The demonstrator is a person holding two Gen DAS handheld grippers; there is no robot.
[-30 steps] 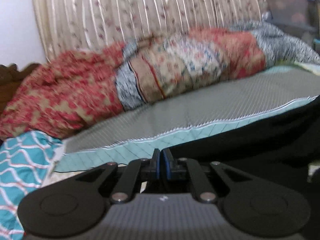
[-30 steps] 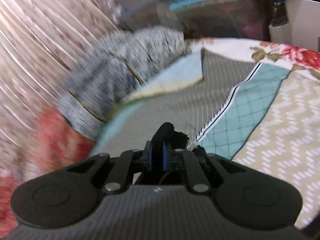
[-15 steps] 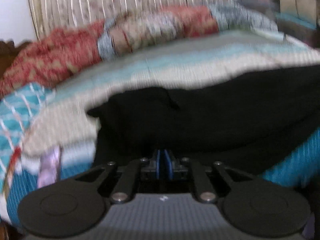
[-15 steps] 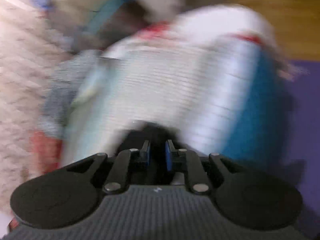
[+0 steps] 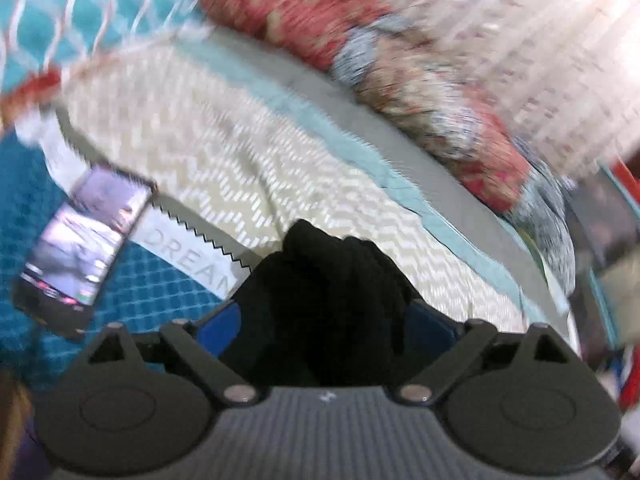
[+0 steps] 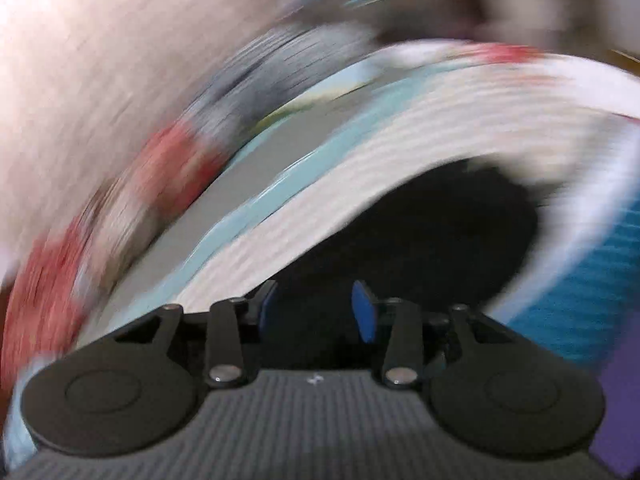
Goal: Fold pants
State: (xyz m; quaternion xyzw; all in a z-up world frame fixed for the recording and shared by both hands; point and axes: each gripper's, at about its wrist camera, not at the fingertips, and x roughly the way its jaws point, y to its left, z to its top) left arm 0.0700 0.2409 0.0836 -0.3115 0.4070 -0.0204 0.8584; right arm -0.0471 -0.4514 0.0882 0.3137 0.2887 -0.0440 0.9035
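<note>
The black pants (image 5: 324, 300) lie bunched on the patterned bedspread (image 5: 224, 144). In the left wrist view my left gripper (image 5: 324, 320) is open, its blue pads wide apart with a mound of the black cloth between them. In the right wrist view my right gripper (image 6: 316, 312) is open too, its blue pads apart, and the pants (image 6: 432, 236) spread dark just beyond and between them. The right view is heavily blurred by motion.
A phone (image 5: 84, 248) with a lit screen lies on the teal part of the bedspread at the left. A rolled red and grey patterned quilt (image 5: 420, 92) runs along the bed's far side, with a pale striped curtain (image 5: 540, 40) behind it.
Both grippers were shut on the black cloth a second ago and have opened. Both views have swung down towards the bed and the pants.
</note>
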